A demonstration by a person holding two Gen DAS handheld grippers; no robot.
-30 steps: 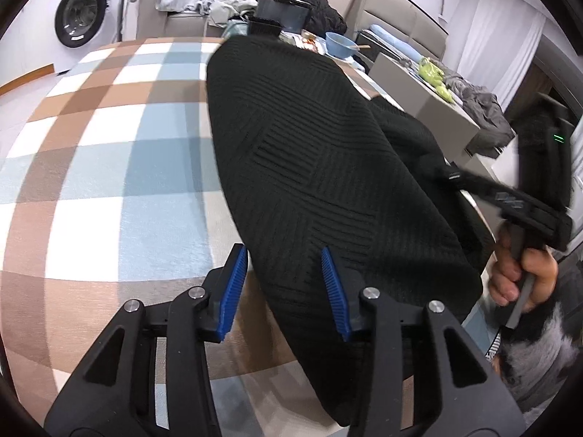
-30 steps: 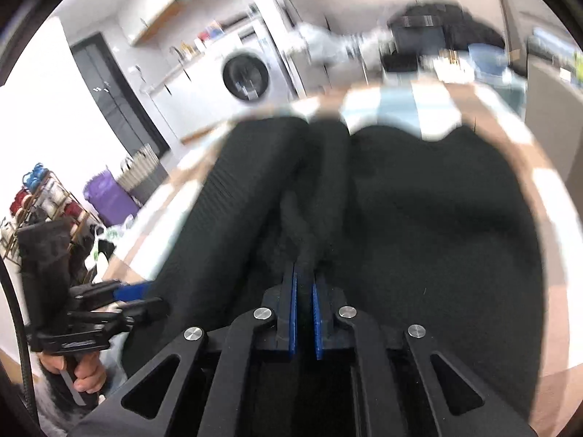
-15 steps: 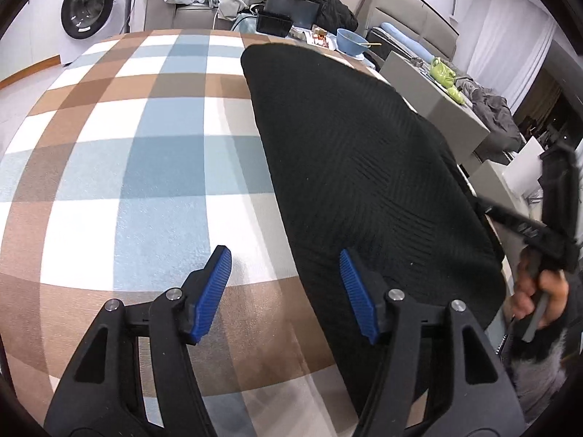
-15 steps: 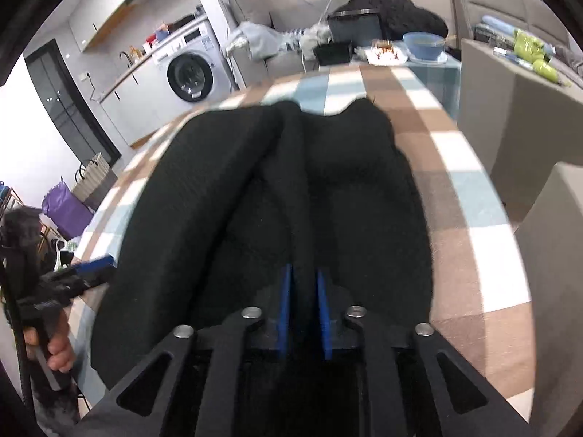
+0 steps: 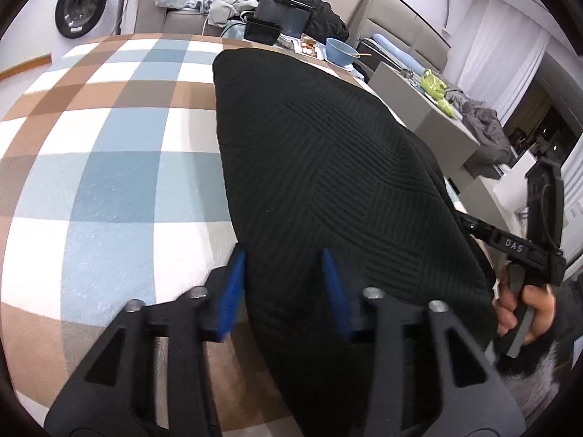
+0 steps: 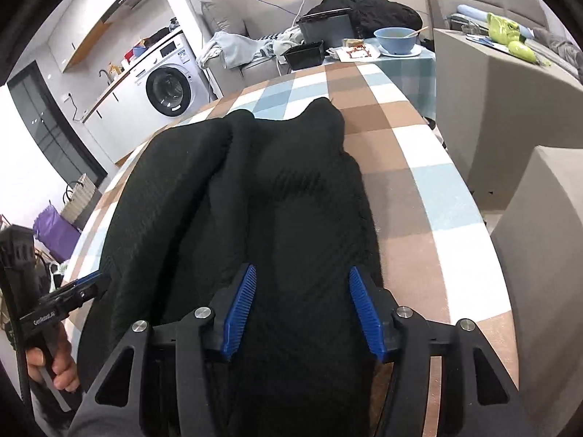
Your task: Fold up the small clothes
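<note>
1. One garment is in play: a black knit garment lies spread on the checked worktop, its near hem hanging toward the person at the front edge.
2. Progress, as a judgement: early to middle. In the right wrist view a long fold or ridge runs lengthwise along the left part of the garment, so one side appears already turned in. The piece is not yet a compact bundle; at least a crosswise fold looks left to do.
3. Left claw: jaws partly apart and closing. The garment's left edge lies between the blue pads, but no pad is seen pressing on the cloth; nothing is gripped.
4. Right claw: jaws about half apart and opening. Black cloth lies beneath and between the pads, clear of both; nothing is held.
5. Left wrist view only: the flat, smooth left edge of the garment against the checks, the woven panel pattern on its top face, and the person's right hand on its handle at the far right.
6. Right wrist view only: the lengthwise ridge, the two humps at the far end of the garment, the bare checks along the right side, and the person's left hand holding its claw at the lower left.
7. Cannot tell from either view which garment type this is, nor how much cloth hangs below the front edge.
</note>
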